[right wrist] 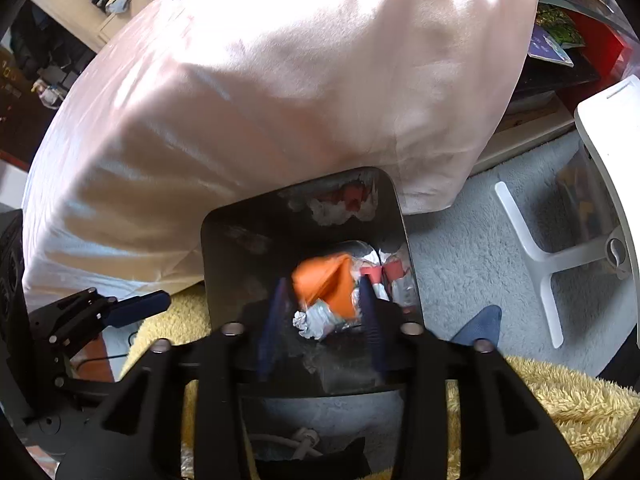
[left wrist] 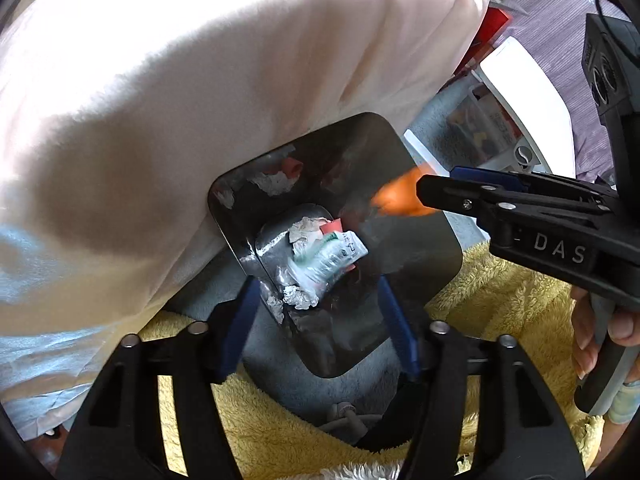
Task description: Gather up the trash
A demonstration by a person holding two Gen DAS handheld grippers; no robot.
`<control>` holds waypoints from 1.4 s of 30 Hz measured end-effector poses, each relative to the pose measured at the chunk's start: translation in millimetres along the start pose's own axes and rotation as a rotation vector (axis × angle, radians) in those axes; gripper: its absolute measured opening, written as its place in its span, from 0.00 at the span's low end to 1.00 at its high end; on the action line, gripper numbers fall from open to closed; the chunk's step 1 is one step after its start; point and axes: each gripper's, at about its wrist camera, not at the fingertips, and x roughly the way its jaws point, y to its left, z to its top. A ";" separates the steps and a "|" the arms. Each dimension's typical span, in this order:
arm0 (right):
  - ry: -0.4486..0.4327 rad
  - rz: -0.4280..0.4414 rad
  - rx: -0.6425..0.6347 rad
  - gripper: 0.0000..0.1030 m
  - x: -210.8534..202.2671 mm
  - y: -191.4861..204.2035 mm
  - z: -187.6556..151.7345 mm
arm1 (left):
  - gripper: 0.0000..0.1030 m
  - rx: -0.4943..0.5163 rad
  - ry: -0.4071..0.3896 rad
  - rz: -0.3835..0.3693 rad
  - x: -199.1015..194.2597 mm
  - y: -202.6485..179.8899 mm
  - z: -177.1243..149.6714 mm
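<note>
Two grippers, left (left wrist: 316, 320) and right (right wrist: 320, 328), steeply downturned over the bin (left wrist: 420, 248), jaws spread.

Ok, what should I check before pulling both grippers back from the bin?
1. Left gripper empty: ok, jaws apart, nothing between them.
2. Right gripper free of the orange scrap: ok as far as it shows; jaws apart, scrap blurred.
3. Orange scrap within the bin rim: ok in both views.
4. White wrapper in the bin: ok, lying on foil.
5. No trash left outside the bin: cannot tell, the floor is mostly hidden.
</note>
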 end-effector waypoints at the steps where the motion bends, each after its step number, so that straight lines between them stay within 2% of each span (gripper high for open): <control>1: -0.003 -0.003 0.003 0.47 -1.3 -0.2 0.8 | 0.64 0.002 -0.005 0.001 -2.5 -0.2 -0.3; 4: -0.015 -0.014 0.007 0.60 -6.2 -0.4 4.5 | 0.71 0.013 -0.024 0.009 -13.3 -1.4 -1.6; 9: -0.071 -0.057 -0.001 0.88 -28.4 0.2 7.9 | 0.86 0.029 -0.075 0.039 -39.4 -0.6 -3.1; 11: -0.106 -0.068 -0.006 0.92 -42.4 1.1 10.4 | 0.89 0.037 -0.105 0.051 -53.4 0.6 -2.8; 18: -0.247 -0.050 -0.003 0.92 -96.6 1.0 29.5 | 0.92 0.033 -0.218 0.071 -106.5 10.5 8.3; 25: -0.304 -0.056 -0.037 0.92 -120.8 14.1 65.6 | 0.92 -0.029 -0.303 0.116 -147.8 41.1 34.3; 32: -0.333 -0.041 -0.049 0.92 -121.3 26.5 99.4 | 0.92 -0.082 -0.335 0.158 -161.6 73.4 66.5; 42: -0.318 0.006 -0.074 0.92 -90.9 47.4 165.5 | 0.92 -0.112 -0.338 0.196 -156.6 96.9 120.8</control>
